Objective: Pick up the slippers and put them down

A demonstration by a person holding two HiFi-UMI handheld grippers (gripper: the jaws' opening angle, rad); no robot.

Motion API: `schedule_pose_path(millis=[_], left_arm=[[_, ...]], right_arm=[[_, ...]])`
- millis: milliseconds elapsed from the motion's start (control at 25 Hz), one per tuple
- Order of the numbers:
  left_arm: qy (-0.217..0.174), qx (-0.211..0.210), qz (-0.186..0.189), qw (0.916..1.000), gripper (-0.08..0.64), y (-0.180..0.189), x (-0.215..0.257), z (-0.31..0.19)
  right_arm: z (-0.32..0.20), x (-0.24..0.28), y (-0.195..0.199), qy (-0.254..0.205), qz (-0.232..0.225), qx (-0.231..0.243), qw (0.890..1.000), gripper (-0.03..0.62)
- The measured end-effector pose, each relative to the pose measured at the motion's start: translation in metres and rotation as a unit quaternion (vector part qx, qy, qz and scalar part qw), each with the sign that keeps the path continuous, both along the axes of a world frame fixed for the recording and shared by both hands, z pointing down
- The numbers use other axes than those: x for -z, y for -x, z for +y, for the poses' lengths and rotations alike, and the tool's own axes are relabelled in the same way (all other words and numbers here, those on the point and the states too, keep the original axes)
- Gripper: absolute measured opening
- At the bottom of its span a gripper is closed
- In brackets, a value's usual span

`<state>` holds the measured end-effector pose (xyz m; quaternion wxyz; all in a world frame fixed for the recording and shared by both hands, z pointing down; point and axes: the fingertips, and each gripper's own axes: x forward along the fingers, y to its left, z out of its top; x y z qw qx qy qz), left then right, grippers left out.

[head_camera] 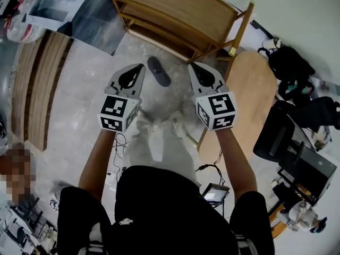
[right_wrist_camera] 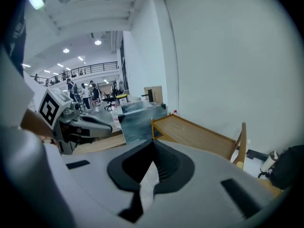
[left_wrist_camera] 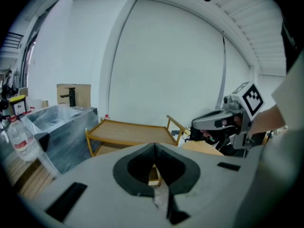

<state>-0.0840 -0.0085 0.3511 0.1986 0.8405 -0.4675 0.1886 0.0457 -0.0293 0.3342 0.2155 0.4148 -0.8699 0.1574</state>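
One dark grey slipper [head_camera: 158, 70] lies on the pale floor, seen in the head view between and beyond the two raised grippers. My left gripper [head_camera: 138, 68] is held up to its left, jaws together and empty. My right gripper [head_camera: 192, 67] is up to the slipper's right, also shut with nothing in it. In the left gripper view the left gripper's jaws [left_wrist_camera: 154, 145] meet along a thin line, and the right gripper [left_wrist_camera: 219, 120] shows at the right. In the right gripper view the right gripper's jaws [right_wrist_camera: 153, 141] are closed. No second slipper is in view.
A low wooden cart [head_camera: 170, 12] stands just past the slipper. A round wooden table [head_camera: 249, 100] and a black chair [head_camera: 297, 153] are at the right. Wooden slats [head_camera: 40, 84] lie at the left. A water bottle [left_wrist_camera: 16, 139] and a grey cabinet [left_wrist_camera: 61, 127] stand left of the cart.
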Motion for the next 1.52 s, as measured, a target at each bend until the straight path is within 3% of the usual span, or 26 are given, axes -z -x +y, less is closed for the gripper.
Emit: schedule_pose_path(millis=[200, 520, 760, 1520], left_arm=[[-0.035, 0.013, 0.011, 0.9992, 0.005, -0.002, 0.044, 0.002], [-0.088, 0.017, 0.024, 0.9957, 0.005, -0.007, 0.115, 0.005], [-0.139, 0.022, 0.037, 0.9893, 0.005, -0.005, 0.161, 0.004], [-0.207, 0.007, 0.046, 0.9773, 0.005, -0.019, 0.246, 0.035]], right_arm=[[0.006, 0.046, -0.004, -0.027, -0.028, -0.027, 0.999, -0.002], [0.019, 0.118, -0.002, -0.088, -0.037, -0.041, 0.995, -0.002], [0.029, 0.168, -0.002, -0.129, -0.049, -0.048, 0.989, -0.002], [0.050, 0.248, -0.002, -0.198, -0.067, -0.048, 0.977, -0.002]])
